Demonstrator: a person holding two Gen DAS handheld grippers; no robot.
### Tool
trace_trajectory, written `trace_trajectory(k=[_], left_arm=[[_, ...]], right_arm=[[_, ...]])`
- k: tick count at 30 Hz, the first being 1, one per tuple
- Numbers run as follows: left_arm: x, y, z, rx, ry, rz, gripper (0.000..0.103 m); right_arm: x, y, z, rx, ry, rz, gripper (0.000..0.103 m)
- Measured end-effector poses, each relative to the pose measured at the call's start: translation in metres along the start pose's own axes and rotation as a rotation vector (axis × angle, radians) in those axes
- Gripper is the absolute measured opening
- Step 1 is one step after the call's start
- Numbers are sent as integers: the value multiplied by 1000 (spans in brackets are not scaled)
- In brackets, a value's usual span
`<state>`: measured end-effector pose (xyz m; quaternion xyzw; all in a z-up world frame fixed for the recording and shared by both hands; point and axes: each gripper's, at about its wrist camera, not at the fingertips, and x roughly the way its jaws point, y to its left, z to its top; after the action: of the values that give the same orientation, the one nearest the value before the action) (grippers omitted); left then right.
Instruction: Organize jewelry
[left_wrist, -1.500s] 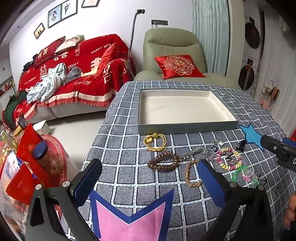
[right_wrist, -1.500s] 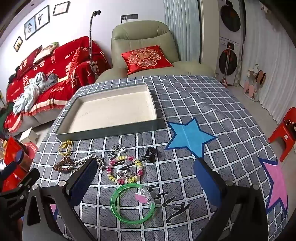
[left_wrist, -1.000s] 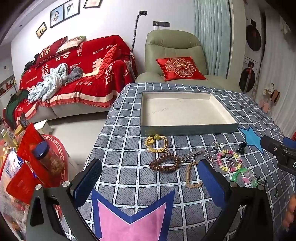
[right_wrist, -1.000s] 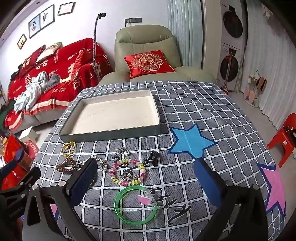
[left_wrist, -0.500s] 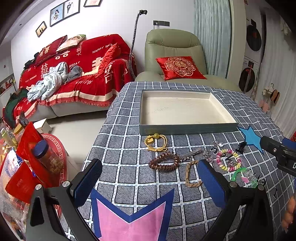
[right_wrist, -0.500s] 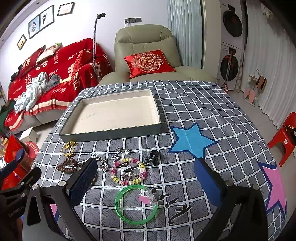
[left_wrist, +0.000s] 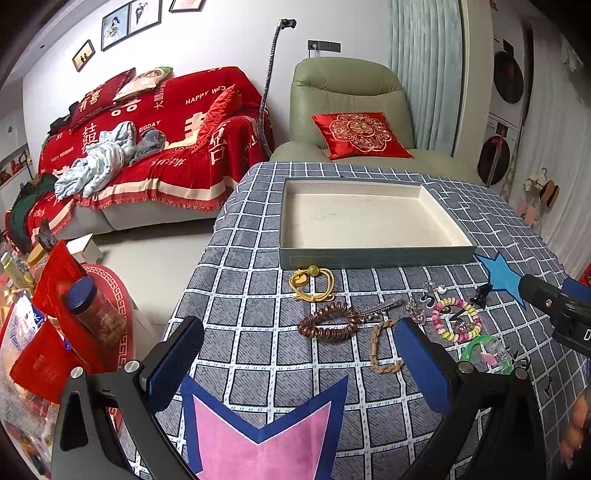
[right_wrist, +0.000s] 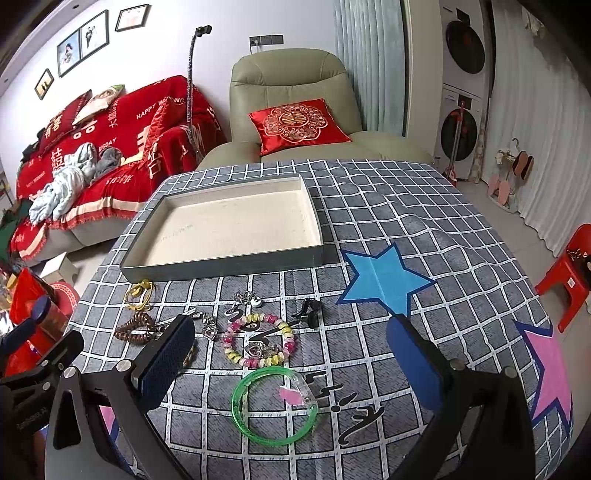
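Note:
An empty grey tray (left_wrist: 373, 257) (right_wrist: 229, 264) with a cream floor lies on the checked tablecloth. In front of it lie jewelry pieces: a yellow cord tie (left_wrist: 311, 283) (right_wrist: 138, 294), a brown coil band (left_wrist: 328, 325) (right_wrist: 135, 328), a braided tan bracelet (left_wrist: 382, 347), a metal clip (left_wrist: 380, 305), a pastel bead bracelet (left_wrist: 456, 325) (right_wrist: 258, 341), a green bangle (right_wrist: 274, 410) (left_wrist: 484, 349), heart pendants (right_wrist: 210, 328) and a black clip (right_wrist: 309, 309) (left_wrist: 481, 295). My left gripper (left_wrist: 299, 360) hovers open before the coil band. My right gripper (right_wrist: 290, 360) hovers open over the bead bracelet and bangle.
Blue (right_wrist: 384, 280) and pink (left_wrist: 262, 443) star patches are on the cloth. A green armchair (left_wrist: 351, 110) and red sofa (left_wrist: 147, 147) stand beyond the table. Jars and red bags (left_wrist: 55, 325) crowd the floor at left. A red stool (right_wrist: 569, 273) stands at right.
Both views have shifted only slightly; the jewelry and tray lie where they were, and both grippers have stayed open.

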<state>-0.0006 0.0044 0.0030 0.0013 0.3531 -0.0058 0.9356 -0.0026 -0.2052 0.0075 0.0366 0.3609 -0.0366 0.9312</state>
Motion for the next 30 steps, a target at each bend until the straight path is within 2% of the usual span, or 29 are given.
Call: trace_trajectory(k=[30], left_arm=[[0, 2, -1, -6, 2, -5, 103]], right_arm=[[0, 4, -1, -8, -3, 7, 103]])
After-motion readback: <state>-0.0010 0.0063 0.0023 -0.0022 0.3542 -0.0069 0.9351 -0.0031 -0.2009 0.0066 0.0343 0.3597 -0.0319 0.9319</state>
